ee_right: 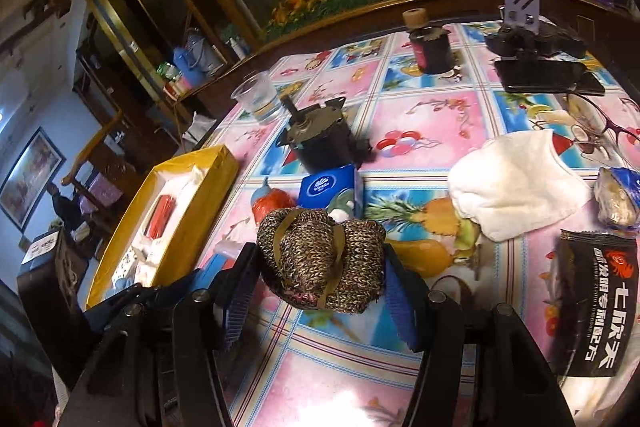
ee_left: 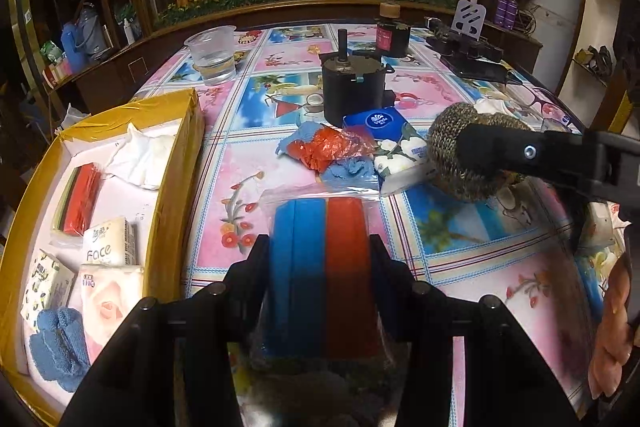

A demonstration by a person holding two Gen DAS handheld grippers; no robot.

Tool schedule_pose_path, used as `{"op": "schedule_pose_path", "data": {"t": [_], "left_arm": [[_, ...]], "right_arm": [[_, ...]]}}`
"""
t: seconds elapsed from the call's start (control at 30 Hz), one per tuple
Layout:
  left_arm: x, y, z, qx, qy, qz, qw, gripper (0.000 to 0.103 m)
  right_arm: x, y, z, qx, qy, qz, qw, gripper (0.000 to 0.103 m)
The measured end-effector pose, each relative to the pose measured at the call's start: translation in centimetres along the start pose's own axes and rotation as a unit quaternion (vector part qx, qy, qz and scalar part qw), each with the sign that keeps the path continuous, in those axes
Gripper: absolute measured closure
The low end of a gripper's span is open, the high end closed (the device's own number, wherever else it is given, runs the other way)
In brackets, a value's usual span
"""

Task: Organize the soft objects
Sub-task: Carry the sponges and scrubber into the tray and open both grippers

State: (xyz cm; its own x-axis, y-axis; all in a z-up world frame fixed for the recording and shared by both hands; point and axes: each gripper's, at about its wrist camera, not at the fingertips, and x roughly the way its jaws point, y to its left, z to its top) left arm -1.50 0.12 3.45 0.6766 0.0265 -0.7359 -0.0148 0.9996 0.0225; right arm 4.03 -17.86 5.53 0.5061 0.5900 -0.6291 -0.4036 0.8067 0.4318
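My left gripper (ee_left: 320, 255) is shut on a clear bag of blue and red sponges (ee_left: 320, 251), held over the table just right of the yellow box (ee_left: 176, 163). That box holds tissue packs (ee_left: 108, 247), a blue cloth (ee_left: 60, 343), a red pack and a white cloth. My right gripper (ee_right: 320, 259) is shut on a brown knitted bundle (ee_right: 320, 259) tied with a band; in the left wrist view one of its fingers (ee_left: 500, 147) crosses the knitted bundle (ee_left: 448, 143). Close behind lie a blue tissue pack (ee_left: 376, 121), a floral tissue pack (ee_left: 400, 159) and a red and blue bagged cloth (ee_left: 328, 151).
A black motor (ee_left: 352, 87), a cup of water (ee_left: 212, 55) and a dark bottle (ee_left: 390, 35) stand further back. A white towel (ee_right: 516, 187), glasses (ee_right: 600, 123), a phone on a stand (ee_right: 544, 75) and a black snack packet (ee_right: 596, 307) lie to the right.
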Motion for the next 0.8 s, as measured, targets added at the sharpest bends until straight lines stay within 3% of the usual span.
{"op": "schedule_pose_path", "data": {"t": [0.3,0.43,0.8], "left_arm": [[-3.7,3.9,1.1,-0.043,-0.035,-0.009,0.9984,0.056],[-4.5,6.3,1.2,-0.065,-0.044,-0.001,0.9969,0.056],[-5.6,16.0,0.3,-0.138,-0.048,0.065,0.9871,0.056]], "right_arm": [[-1.0,0.4,0.7,-0.002,-0.040,-0.008,0.999,0.039],[-0.9,1.8,1.0,-0.005,-0.059,0.012,0.998,0.039],[4.4,10.9,-0.2,-0.048,-0.014,0.082,0.995,0.039]]}}
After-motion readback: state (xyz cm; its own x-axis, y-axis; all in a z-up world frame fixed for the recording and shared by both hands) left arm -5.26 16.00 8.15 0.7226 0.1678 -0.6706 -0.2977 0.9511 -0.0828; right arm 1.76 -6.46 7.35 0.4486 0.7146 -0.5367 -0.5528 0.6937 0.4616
